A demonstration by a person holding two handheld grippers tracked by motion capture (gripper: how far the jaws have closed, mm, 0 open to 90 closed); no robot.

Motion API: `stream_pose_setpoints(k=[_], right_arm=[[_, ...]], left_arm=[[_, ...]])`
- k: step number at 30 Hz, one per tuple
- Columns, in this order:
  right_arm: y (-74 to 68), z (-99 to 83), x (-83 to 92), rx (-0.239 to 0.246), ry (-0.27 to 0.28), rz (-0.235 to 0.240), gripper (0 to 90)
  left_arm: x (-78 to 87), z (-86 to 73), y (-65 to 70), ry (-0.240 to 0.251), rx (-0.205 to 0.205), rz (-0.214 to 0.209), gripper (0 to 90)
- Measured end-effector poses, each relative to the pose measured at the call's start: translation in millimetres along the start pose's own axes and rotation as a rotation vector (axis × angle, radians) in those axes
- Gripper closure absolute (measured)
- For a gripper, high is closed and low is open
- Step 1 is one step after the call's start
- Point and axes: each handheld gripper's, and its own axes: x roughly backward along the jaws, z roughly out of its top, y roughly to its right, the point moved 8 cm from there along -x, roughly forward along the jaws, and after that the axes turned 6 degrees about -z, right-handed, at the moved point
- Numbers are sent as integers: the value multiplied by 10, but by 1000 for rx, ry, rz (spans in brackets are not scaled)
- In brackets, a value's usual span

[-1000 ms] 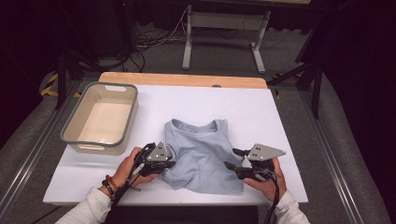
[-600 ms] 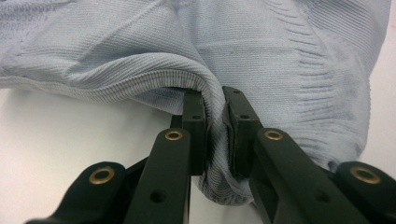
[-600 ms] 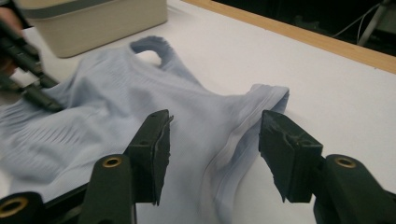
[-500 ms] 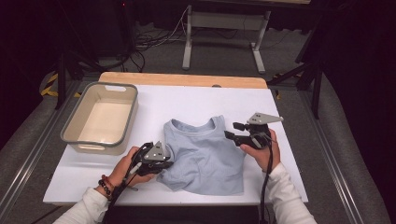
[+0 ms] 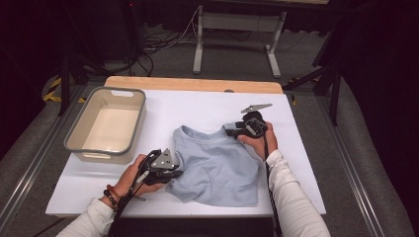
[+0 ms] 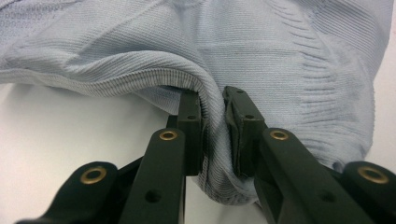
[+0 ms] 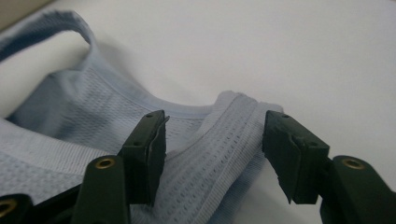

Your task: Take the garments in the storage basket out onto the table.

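Note:
A light blue knit shirt point(image 5: 217, 163) lies spread on the white table point(image 5: 197, 106), collar toward the far side. My left gripper point(image 5: 178, 173) sits at its near left edge, and in the left gripper view the left gripper point(image 6: 214, 116) is shut on a raised fold of the shirt point(image 6: 280, 56), pinched between the pads. My right gripper point(image 5: 230, 131) is at the far right shoulder. In the right gripper view the right gripper point(image 7: 215, 140) stands open astride the shoulder strap point(image 7: 233, 121), with its pads clear of the cloth.
A grey plastic bin point(image 5: 74, 133) with a cream inside stands at the table's left. The table's wooden far edge point(image 5: 192, 84) lies beyond the shirt. Metal frame legs point(image 5: 200, 44) and cables are on the floor behind.
My right hand has travelled from the shirt's near right corner away from me to its far right shoulder. The left hand has kept its place at the near left edge.

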Motion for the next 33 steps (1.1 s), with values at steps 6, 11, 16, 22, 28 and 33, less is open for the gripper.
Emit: stream_pose_setpoints(k=[6, 11, 16, 22, 28, 33], right_arm=[[3, -73, -159, -20, -42, 51, 671], [-40, -63, -91, 13, -16, 76, 852], [-56, -53, 64, 35, 41, 89, 860], [-30, -107, 311, 84, 103, 54, 863], [-17, -132, 516, 98, 173, 56, 864], [-12, -184, 543, 113, 164, 50, 863]], left_arm=[[-13, -1, -28, 2, 7, 4, 759], [63, 42, -137, 68, 93, 45, 586], [173, 128, -322, 164, 212, 77, 356], [227, 250, -538, 252, 341, 66, 243], [51, 361, -867, 264, 473, 46, 244], [-132, 387, -1104, 261, 597, -15, 292]])
